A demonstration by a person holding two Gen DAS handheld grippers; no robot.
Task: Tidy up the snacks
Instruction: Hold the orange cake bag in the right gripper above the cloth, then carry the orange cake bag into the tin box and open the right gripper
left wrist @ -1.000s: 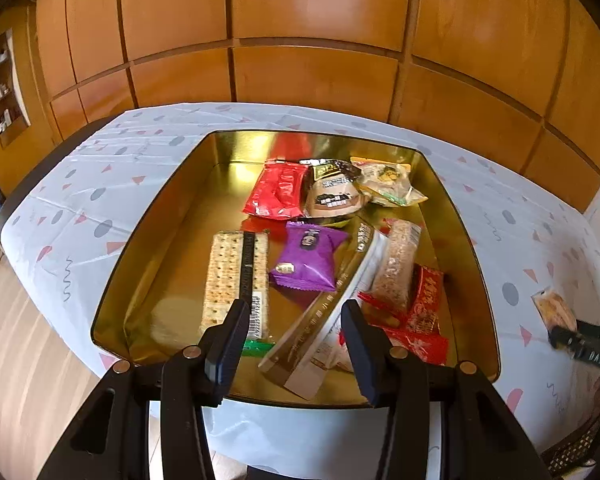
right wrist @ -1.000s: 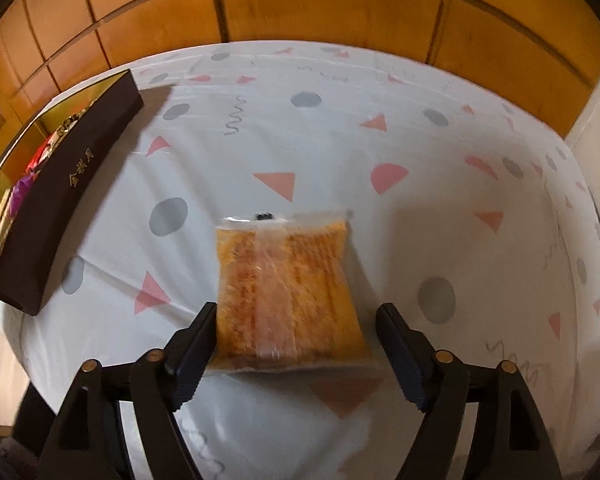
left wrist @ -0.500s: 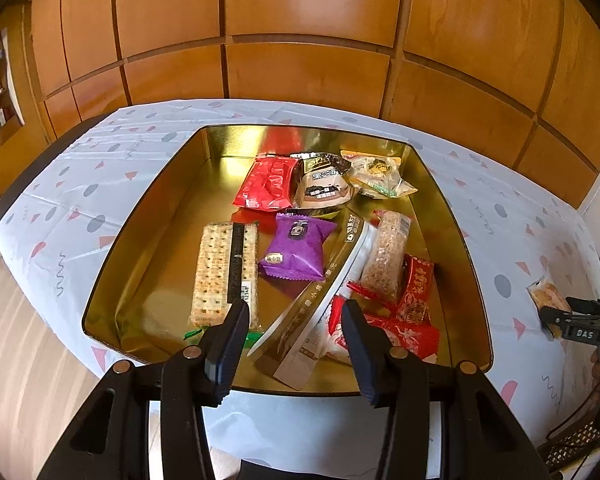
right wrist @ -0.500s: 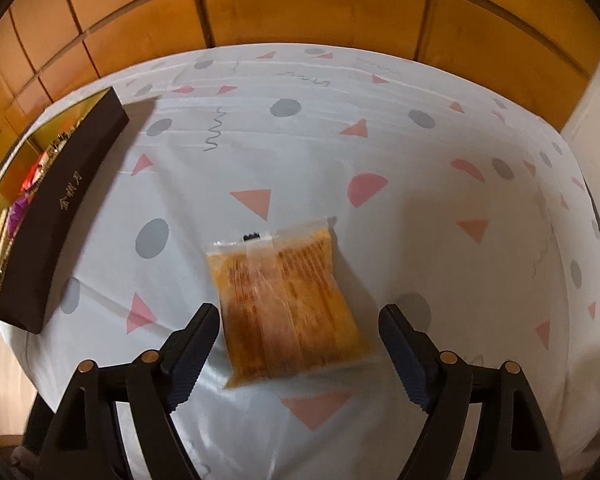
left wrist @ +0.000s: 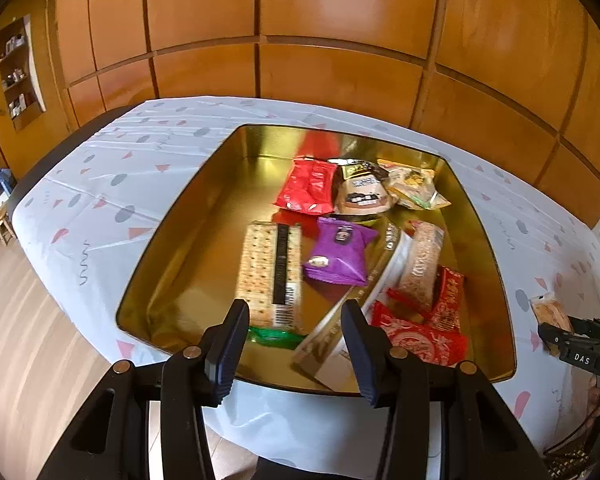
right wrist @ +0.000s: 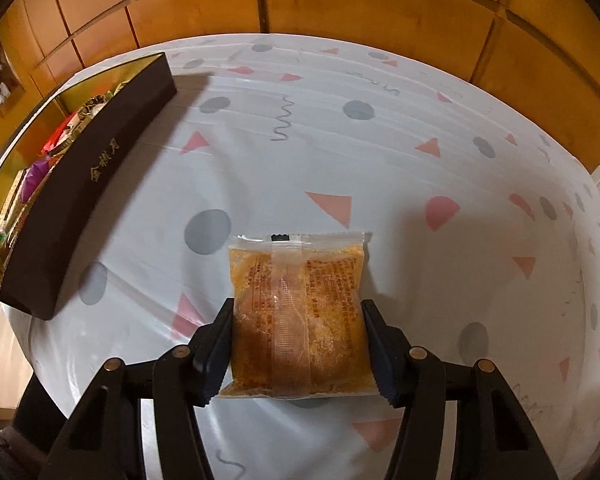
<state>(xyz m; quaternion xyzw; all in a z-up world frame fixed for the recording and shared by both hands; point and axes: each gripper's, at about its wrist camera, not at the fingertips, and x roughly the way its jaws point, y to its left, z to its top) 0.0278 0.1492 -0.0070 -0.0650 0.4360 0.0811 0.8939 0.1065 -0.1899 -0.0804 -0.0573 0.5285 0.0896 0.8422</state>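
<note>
Right gripper, lower centre, angled down: jaws closing, touching clear orange-crumb packet. Left gripper: apart, empty. Gold rectangular tin: assorted wrapped snacks.

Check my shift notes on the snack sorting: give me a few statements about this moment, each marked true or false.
1. The orange snack packet lies on the tablecloth, outside the gold tin. True.
2. The right gripper is empty. False: its jaws are closing with the packet between them.
3. The purple packet is inside the tin. True.
4. The left gripper holds the cracker pack. False: nothing is between its jaws.
</note>
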